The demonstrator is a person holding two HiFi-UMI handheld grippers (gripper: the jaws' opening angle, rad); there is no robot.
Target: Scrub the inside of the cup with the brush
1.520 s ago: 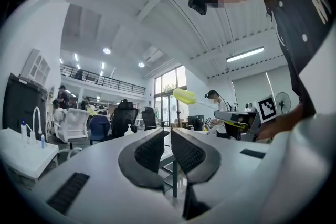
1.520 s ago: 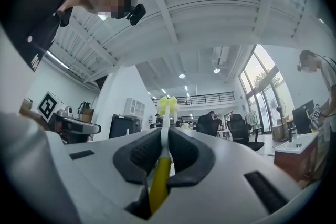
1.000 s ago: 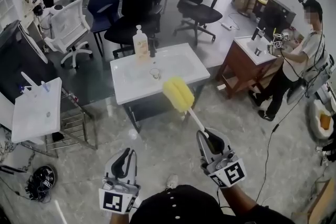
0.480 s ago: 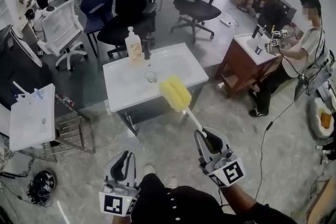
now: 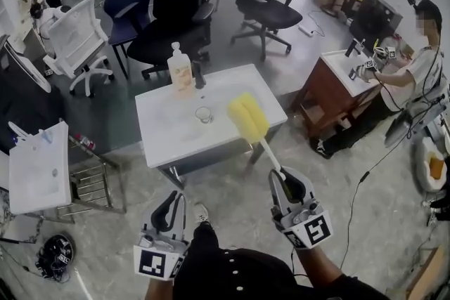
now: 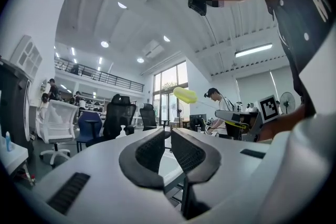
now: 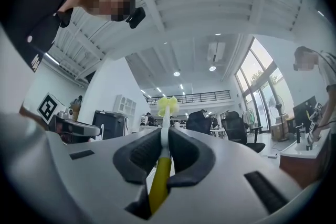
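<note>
Two tools to report here. Got the right tool clamped on the handle of the brush, way down at the tail end. Presumably done so the whole yellow sponge head stays free to go down inside the glass cup. From the head view, shows up just right of the cup, but looks to be up in the air and not touching it.

Left tool pinched nearly shut on nothing, well short of the cup. Probably saved for steadying it, since a light glass would skate around under scrubbing.

Cup upright and alone on the white tabletop, with a pump soap bottle just behind it. No scrubbing yet by the look of it, just the approach.
</note>
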